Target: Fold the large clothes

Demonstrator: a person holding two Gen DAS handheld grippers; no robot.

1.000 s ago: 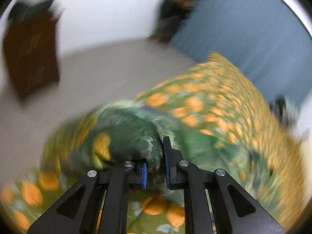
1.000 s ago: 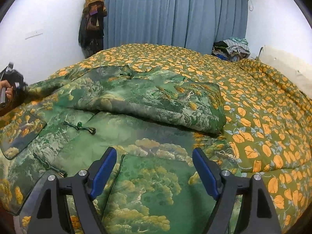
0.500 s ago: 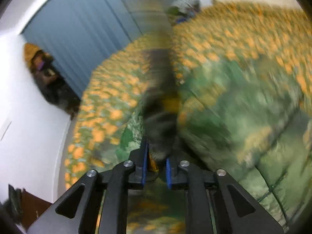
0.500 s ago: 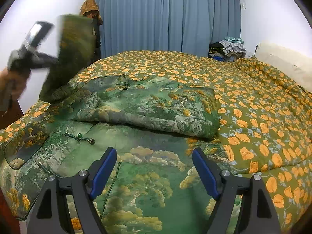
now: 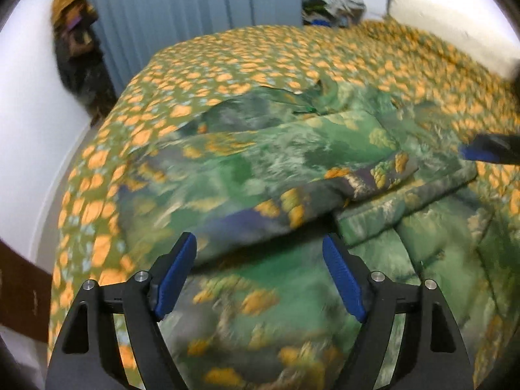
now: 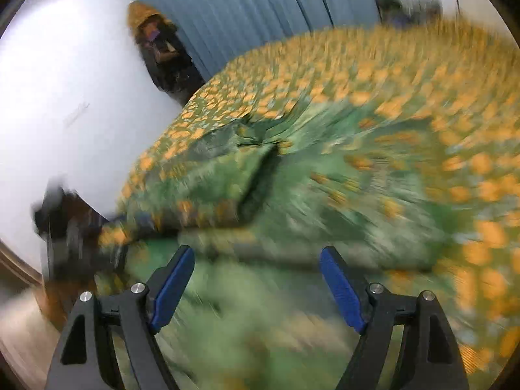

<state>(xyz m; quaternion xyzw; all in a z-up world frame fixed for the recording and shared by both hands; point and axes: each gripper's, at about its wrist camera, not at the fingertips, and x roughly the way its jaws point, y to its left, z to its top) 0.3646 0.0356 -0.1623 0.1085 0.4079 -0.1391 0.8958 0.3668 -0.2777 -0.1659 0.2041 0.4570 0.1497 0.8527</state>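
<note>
An orange-leaf bedspread [image 5: 227,74] covers the bed before blue curtains [image 5: 182,9]; coats [image 5: 76,42] hang at the white wall [image 5: 22,104], clothes [image 5: 334,3] heaped beyond.

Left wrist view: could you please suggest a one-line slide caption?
Left gripper, jaws just opened and empty, above the folded green garment on the orange-patterned bedspread.

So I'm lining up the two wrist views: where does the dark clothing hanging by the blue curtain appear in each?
Left wrist view: the dark clothing with an orange-brown hood hangs at the upper left, against the white wall.
Right wrist view: it sits at upper centre-left, tilted and blurred.
Shared landmark: the pleated blue curtain just to its right in both.
</note>
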